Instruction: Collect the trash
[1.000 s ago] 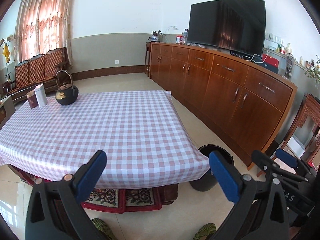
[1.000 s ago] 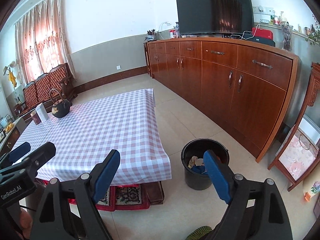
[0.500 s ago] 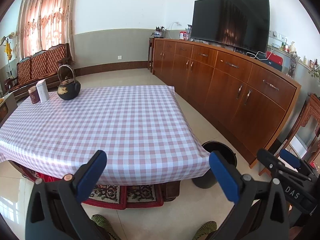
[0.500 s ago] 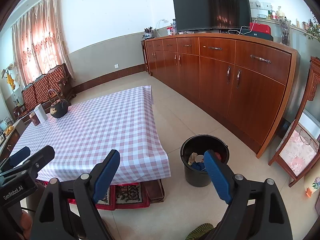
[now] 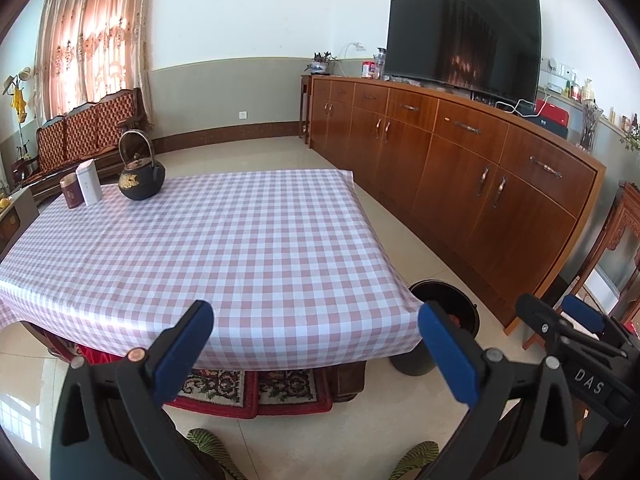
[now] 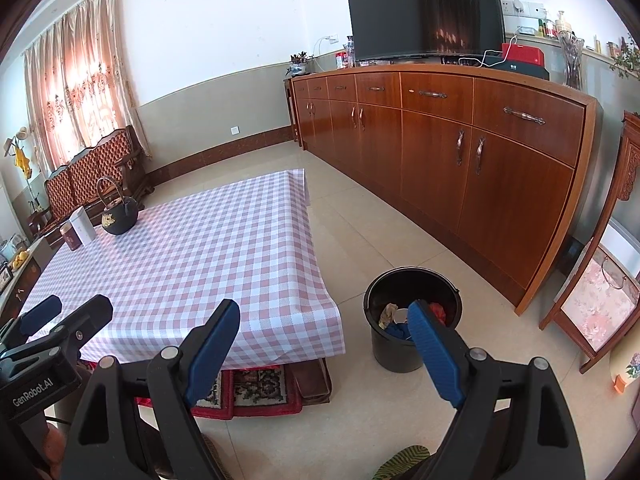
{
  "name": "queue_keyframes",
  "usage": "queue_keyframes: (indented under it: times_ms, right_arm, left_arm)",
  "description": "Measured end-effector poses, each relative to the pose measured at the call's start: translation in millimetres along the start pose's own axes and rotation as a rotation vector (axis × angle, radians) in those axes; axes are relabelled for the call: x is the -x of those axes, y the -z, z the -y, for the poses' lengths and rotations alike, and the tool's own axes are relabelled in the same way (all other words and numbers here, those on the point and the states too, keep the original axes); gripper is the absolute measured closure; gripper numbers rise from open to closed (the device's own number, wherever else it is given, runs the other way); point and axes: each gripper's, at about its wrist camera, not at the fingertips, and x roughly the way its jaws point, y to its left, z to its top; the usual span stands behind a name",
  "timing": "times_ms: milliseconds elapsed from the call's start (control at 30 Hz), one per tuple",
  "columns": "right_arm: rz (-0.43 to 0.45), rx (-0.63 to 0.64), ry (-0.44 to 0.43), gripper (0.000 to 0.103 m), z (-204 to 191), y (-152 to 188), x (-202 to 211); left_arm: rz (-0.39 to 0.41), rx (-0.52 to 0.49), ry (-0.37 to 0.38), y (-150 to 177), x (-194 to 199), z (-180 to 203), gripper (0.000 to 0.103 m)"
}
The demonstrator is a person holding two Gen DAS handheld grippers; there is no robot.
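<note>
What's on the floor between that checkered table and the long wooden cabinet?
A black bin with trash inside, beside the table corner; otherwise bare tile before the cabinet, shown by the right wrist view.

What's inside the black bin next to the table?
The black bin holds crumpled trash: tan, white, blue and red pieces. The right gripper's finger covers part of it, so the bottom stays hidden.

Black bucket [image 6: 412, 320] upright on floor, beside table corner, trash [image 6: 394, 316] inside

white walls over a grey dado, pale tiled floor [image 6: 360, 240]. a long wooden sideboard [image 5: 480, 168] bears a dark television [image 5: 464, 40]. curtains [image 5: 88, 40] glow behind a padded bench [image 5: 88, 128].
</note>
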Motion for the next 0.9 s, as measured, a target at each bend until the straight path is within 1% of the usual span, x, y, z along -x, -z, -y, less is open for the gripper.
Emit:
queue_keyframes:
  times_ms: [567, 900]
  right_arm:
    - [-0.002, -0.003, 0.004, 0.016, 1.7, -0.2, -2.3]
    - [0.004, -0.004, 0.002, 0.016, 1.3, 0.9, -1.6]
  left_arm:
    - [-0.004, -0.011, -0.001, -0.3, -1.2, -2.8, 0.0]
    - [0.017, -0.008, -0.003, -0.9, 1.9, -2.0, 0.0]
